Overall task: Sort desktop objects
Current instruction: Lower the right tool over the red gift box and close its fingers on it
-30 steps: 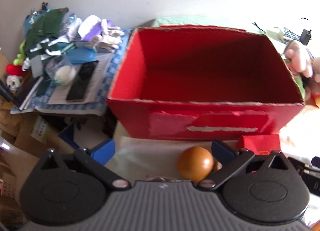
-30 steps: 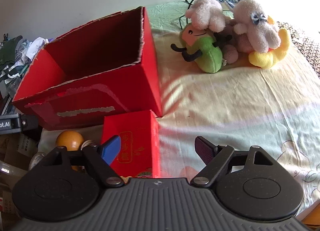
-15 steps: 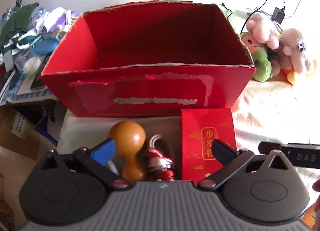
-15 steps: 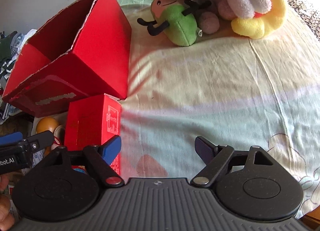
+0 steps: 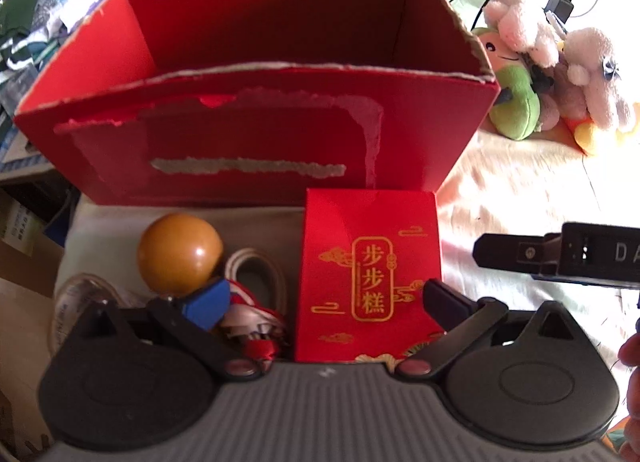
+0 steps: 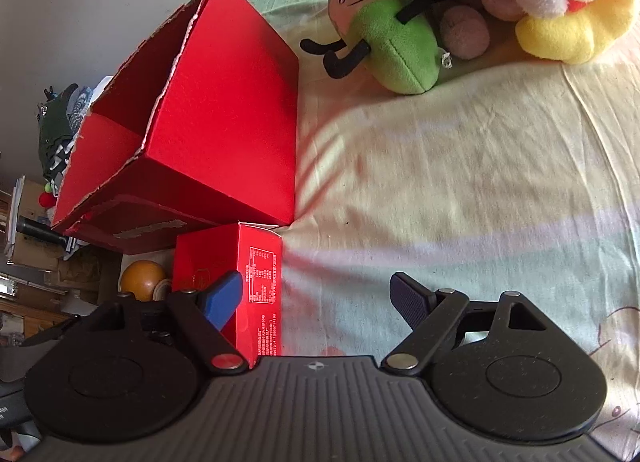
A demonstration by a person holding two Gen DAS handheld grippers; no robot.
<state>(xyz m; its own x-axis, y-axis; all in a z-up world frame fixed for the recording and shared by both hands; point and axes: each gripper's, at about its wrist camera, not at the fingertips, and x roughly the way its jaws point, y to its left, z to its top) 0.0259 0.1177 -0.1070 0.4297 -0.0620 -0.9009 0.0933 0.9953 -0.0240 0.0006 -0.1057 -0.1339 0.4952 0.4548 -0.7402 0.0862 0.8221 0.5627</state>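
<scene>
A big open red cardboard box (image 5: 256,134) stands on the bed sheet; it also shows in the right wrist view (image 6: 224,130). In front of it lie a small red carton with gold characters (image 5: 370,274), a brown wooden gourd (image 5: 180,254) and a red-and-white figure (image 5: 252,322). My left gripper (image 5: 326,302) is open, low over these items, with the carton between its fingers. My right gripper (image 6: 316,296) is open over the bare sheet, with the small carton (image 6: 240,282) at its left finger.
Plush toys (image 6: 460,2) are piled at the back right of the sheet (image 6: 460,182). A cluttered heap of clothes and papers (image 5: 36,30) lies left of the box. The right gripper's body (image 5: 560,258) shows at the right of the left wrist view.
My left gripper has swung right and closer, from the empty box to the gourd, figure and small carton. My right gripper has turned right and moved forward, toward the sheet and plush toys.
</scene>
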